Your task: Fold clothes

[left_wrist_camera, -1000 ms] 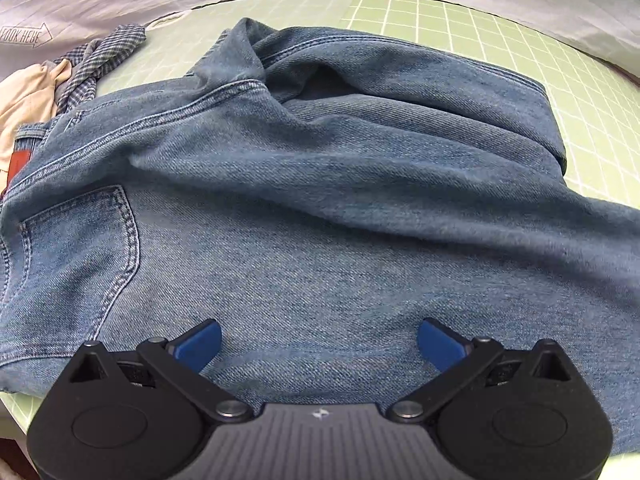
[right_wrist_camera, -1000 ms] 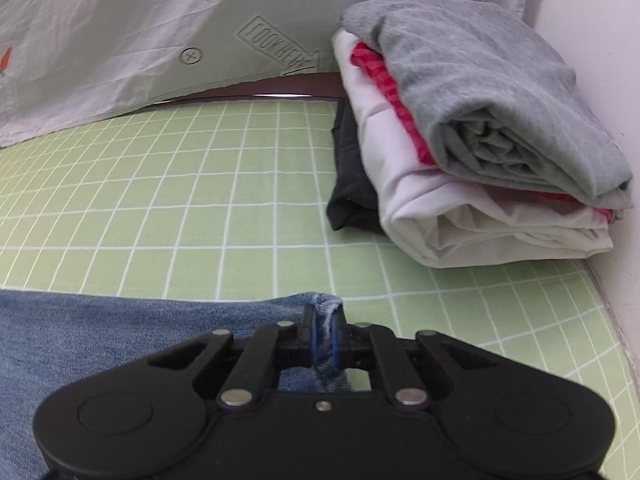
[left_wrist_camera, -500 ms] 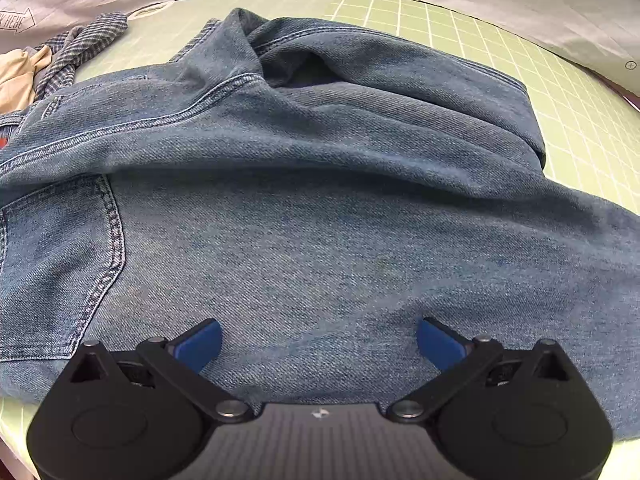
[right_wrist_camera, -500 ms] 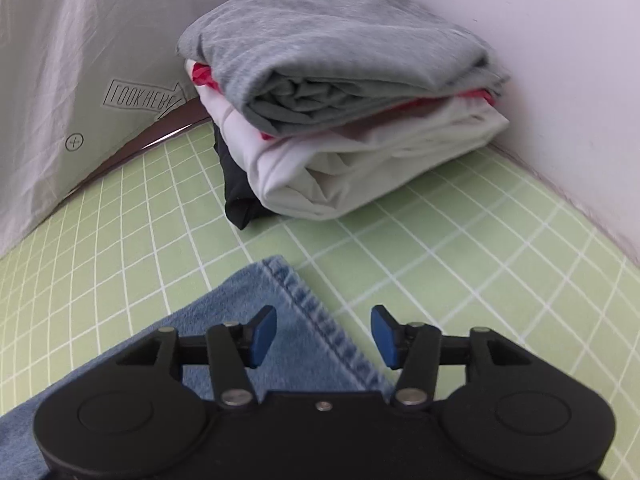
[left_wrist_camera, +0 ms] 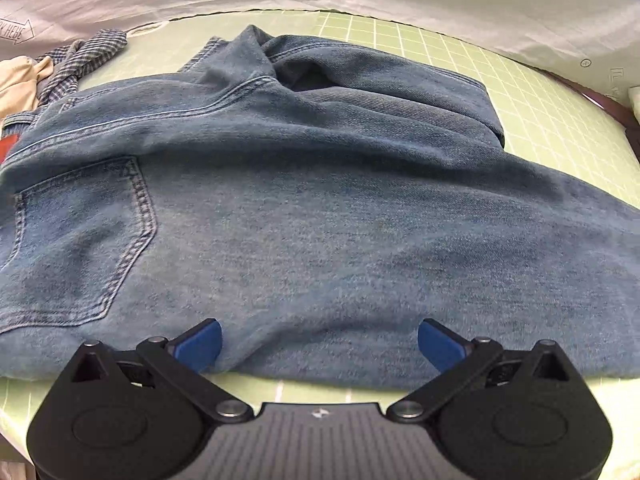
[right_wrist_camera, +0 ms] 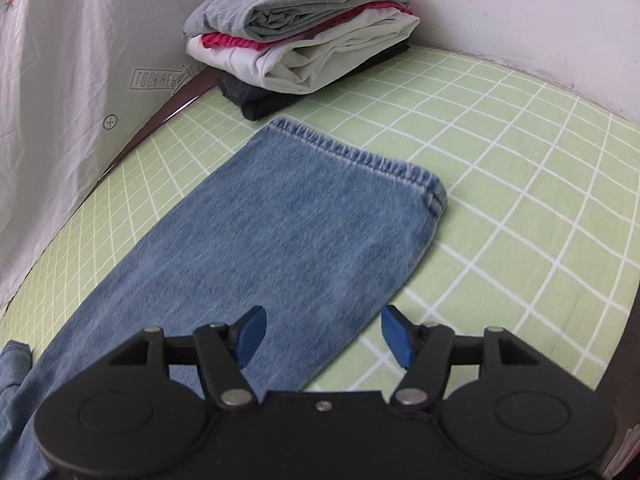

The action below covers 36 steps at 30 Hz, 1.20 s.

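In the right wrist view we read "LOOK HERE" inside an outlined arrow (right_wrist_camera: 160, 79) printed on the white crinkled cloth backdrop (right_wrist_camera: 60, 80) at the far left, its point toward the stack of folded clothes. Below it on the same cloth we see a small circled plus sign (right_wrist_camera: 110, 122).

In the left wrist view the same kind of arrow label (left_wrist_camera: 16, 31) stands on the white cloth at the far left edge; only "K HERE" shows, cut off by the frame. At the far right of that cloth we make out another circled plus (left_wrist_camera: 585, 63) and faint outlined letters (left_wrist_camera: 618, 77) too blurred to read. A red tag (left_wrist_camera: 8, 145) on the waistband of the blue denim jeans (left_wrist_camera: 320, 220) carries nothing we can read.
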Motion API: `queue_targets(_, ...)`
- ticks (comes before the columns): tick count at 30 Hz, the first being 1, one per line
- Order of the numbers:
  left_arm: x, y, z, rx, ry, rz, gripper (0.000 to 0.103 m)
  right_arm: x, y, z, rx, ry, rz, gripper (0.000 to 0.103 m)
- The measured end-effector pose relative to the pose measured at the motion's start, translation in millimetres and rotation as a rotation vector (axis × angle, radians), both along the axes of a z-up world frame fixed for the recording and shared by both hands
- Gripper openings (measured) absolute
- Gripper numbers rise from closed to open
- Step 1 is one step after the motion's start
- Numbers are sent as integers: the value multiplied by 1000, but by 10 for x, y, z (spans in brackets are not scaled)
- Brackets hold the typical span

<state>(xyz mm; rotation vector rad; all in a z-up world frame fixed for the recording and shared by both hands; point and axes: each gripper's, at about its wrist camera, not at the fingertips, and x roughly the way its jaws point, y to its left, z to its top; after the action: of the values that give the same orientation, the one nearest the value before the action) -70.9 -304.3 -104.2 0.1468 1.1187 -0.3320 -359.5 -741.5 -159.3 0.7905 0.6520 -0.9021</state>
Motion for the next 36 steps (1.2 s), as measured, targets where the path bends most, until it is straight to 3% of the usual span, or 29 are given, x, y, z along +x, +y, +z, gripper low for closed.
queue_targets(4,-183,408,26,-28,-1,86,103,112,337,13,-16,5,70,71)
queue_targets(11,-218,1432,11,-126,51,410,103,503,785,33,25,0,169,79)
queue_targets(16,-187,2146,49,-212,36,623,103,685,1133,26,39,-6,189,80)
queue_targets(21,-75,2656,71,-281,-11,755,102,720,1364,14,101,-87,150,80)
queue_targets(24,52,2825,60,-301,-26,777,100,772,1476,0,131,-126,127,76)
queue_targets(27,212,2923,27,-291,-19,758,87,835,1489,-2,97,-100,78,54)
queue_targets(29,322,2982,5,-280,-14,742,66,874,1470,-5,82,-82,37,31)
queue_targets(30,363,3018,5,-272,-20,740,57,894,1432,-8,84,-74,17,25)
queue_targets(31,411,3047,7,-253,-26,738,30,910,1404,-1,78,-67,3,11)
queue_targets(32,463,3078,16,-250,-30,726,21,920,1396,42,60,-65,-3,6)
queue_targets(36,602,3150,223,-242,-99,675,16,950,1432,330,-27,-78,-11,4)
